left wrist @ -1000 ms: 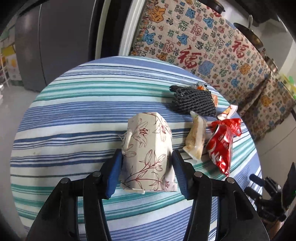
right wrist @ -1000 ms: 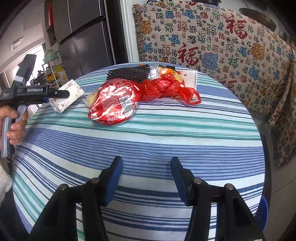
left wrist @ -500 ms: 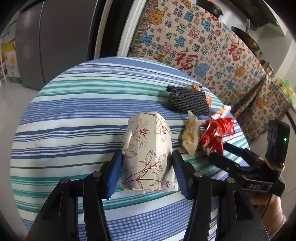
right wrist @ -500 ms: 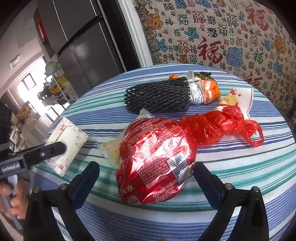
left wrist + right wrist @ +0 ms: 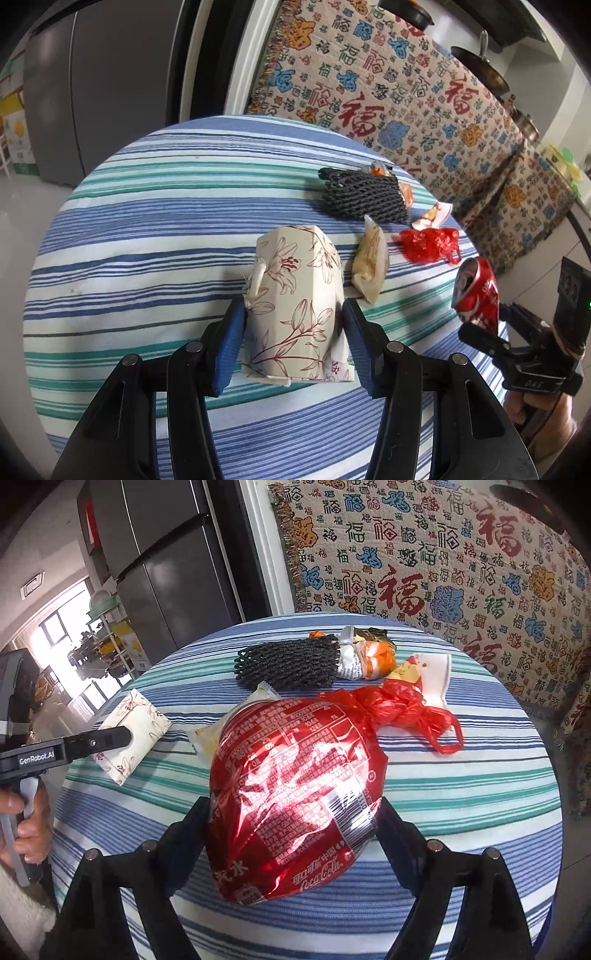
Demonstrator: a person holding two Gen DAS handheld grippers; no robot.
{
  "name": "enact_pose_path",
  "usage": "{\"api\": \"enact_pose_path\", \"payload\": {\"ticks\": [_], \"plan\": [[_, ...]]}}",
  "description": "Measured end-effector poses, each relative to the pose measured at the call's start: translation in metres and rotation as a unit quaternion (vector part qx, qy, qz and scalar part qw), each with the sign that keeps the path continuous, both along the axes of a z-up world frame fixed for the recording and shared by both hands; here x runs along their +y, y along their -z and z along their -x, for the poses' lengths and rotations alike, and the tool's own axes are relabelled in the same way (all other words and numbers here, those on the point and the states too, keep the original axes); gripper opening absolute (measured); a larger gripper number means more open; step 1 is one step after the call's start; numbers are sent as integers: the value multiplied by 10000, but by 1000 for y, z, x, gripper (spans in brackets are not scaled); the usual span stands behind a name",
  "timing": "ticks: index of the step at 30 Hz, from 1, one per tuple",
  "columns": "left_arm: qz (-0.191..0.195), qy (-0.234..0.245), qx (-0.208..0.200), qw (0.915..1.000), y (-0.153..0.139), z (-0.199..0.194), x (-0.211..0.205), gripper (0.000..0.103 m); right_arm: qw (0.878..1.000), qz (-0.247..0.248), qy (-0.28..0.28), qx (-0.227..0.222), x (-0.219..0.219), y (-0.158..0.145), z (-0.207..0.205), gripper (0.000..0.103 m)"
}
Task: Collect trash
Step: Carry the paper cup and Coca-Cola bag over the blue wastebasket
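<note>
Blue-and-green striped cloth (image 5: 155,236) is covering the round table. At its near edge the left gripper (image 5: 293,332) is clamping the cream floral paper box (image 5: 295,310) between its blue pads. Off to the side, the right gripper (image 5: 291,834), whose jaws have just been closing, is gripping the crushed red cola can (image 5: 291,797), lifted clear of the red plastic bag (image 5: 399,709) and black foam netting (image 5: 288,664).

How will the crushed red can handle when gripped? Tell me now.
The crushed red can is probably light: it is flattened and its top is open. Its creased walls will likely buckle further under a squeeze. The glossy skin may slip, though flattened like this it seems unlikely to roll.
</note>
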State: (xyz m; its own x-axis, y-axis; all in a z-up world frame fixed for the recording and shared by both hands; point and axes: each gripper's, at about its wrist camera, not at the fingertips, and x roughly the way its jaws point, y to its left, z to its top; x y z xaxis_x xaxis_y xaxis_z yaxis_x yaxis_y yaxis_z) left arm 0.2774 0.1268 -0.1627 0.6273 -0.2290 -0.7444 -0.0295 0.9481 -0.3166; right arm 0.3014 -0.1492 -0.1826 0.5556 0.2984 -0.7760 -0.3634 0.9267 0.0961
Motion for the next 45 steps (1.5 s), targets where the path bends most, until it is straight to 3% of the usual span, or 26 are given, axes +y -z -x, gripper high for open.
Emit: {"api": "enact_pose_path", "payload": {"ticks": [14, 27, 45], "plan": [[14, 834, -271, 9961, -28, 18, -86, 54, 9984, 71, 538, -160, -106, -34, 58, 88], [-505, 1647, -252, 9847, -28, 31, -197, 53, 9960, -33, 853, -276, -150, -43, 83, 88], [-992, 1679, -380, 9801, -33, 35, -216, 53, 9957, 9, 871, -317, -159, -43, 88, 88]]}}
